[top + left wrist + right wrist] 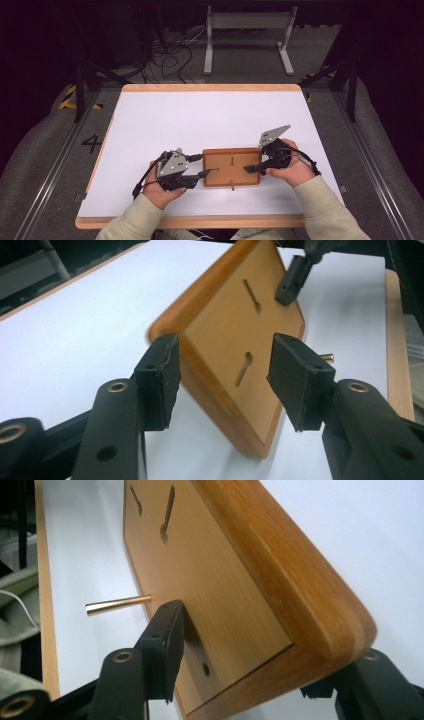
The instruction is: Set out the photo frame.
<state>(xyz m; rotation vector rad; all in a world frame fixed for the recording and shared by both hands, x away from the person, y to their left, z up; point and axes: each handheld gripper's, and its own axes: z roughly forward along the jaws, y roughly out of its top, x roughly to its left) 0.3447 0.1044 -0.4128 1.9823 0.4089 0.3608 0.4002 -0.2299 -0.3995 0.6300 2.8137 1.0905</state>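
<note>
High view, wooden board [231, 167] flat on the white surface [200, 120] between left gripper [206, 173] and right gripper [248, 169], left gripper view, jaws released around the board's corner, right gripper view, jaws grasping its raised edge, brass pin [118, 604] protruding.

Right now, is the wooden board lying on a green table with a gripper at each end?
Not quite: the table is white, not green, as the high view shows. The wooden board does have the left gripper and the right gripper at its ends.
</note>
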